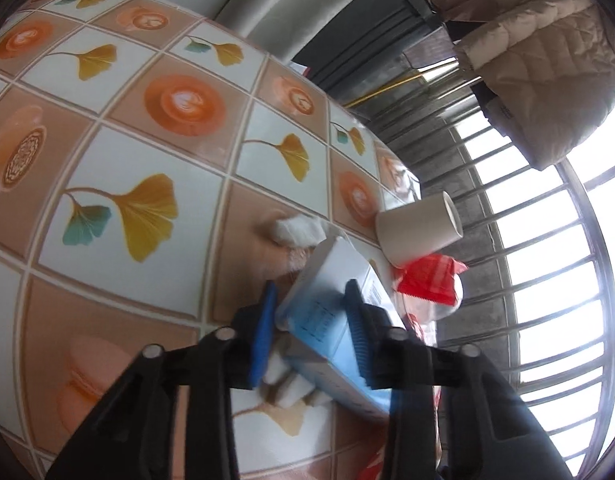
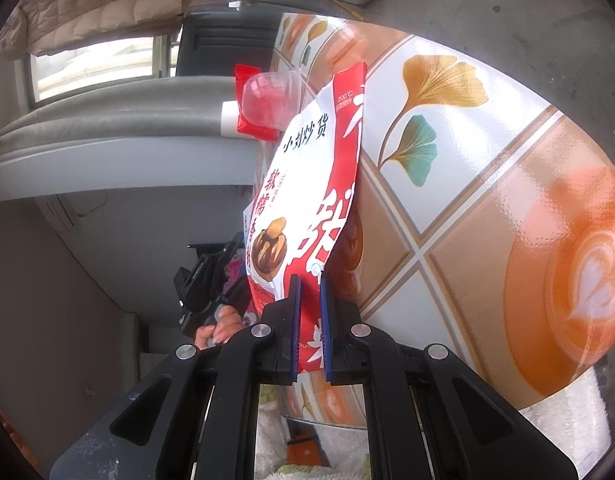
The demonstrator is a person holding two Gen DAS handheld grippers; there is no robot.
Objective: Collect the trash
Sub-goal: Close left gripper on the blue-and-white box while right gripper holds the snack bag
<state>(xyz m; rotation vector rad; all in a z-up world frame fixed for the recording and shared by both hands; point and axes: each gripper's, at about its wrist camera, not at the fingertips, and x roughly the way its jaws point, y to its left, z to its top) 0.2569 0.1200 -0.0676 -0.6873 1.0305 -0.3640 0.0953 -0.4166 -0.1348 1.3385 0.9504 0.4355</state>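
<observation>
The left claw (image 1: pixel 312 320) is closed on a light-blue and white rectangular carton (image 1: pixel 327 312), its blue ribbed pads pressing the two long sides. The carton lies tilted above the worktop (image 1: pixel 147 128), which is covered in a glossy cloth printed with ginkgo leaves and coffee cups. A crumpled white tissue (image 1: pixel 297 231) lies on the worktop just beyond the carton's far end. A white paper cup (image 1: pixel 419 232) lies on its side near the worktop edge, with a red foil wrapper (image 1: pixel 427 280) just beside it. The right claw (image 2: pixel 309 312) is clamped narrowly on the lower edge of a red and white printed snack bag (image 2: pixel 307 184), which is held against the worktop edge.
</observation>
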